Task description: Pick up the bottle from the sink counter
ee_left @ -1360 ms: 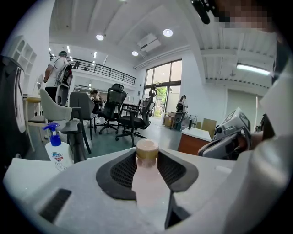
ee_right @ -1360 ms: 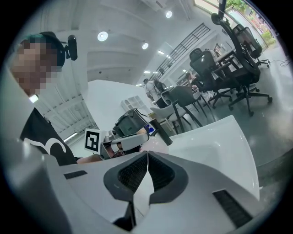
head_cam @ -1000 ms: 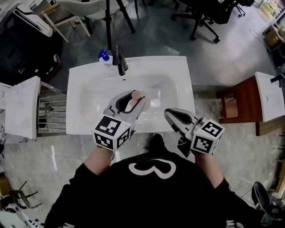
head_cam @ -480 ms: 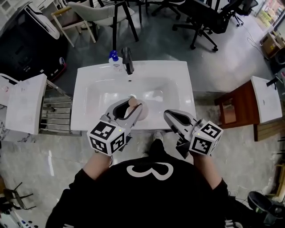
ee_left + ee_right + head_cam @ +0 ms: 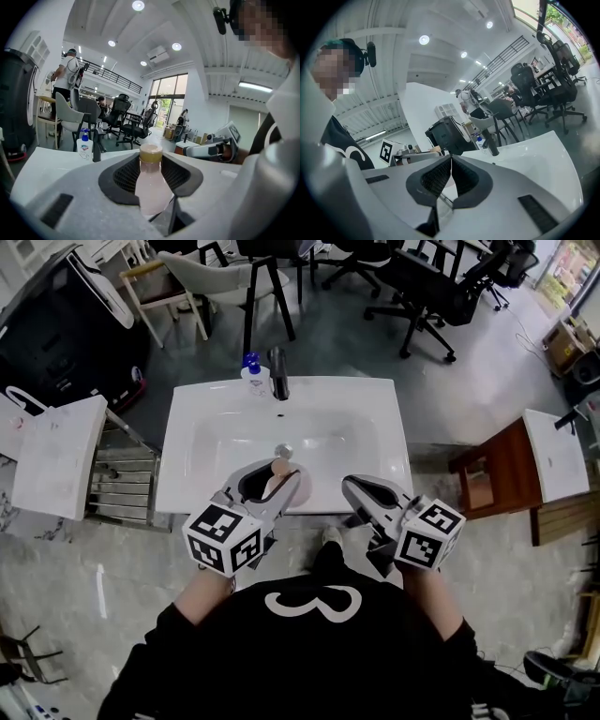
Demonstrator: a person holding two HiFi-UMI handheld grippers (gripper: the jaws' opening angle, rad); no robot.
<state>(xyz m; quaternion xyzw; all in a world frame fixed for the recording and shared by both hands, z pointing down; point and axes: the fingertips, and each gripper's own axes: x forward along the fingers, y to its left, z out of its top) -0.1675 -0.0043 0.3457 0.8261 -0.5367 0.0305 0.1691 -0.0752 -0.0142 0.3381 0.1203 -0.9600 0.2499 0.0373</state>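
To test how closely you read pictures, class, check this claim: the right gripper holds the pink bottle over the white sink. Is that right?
One detail is wrong: the bottle is held by the left gripper, not the right gripper. The left gripper view shows its fingers closed on the bottle. It is over the white sink, as stated.
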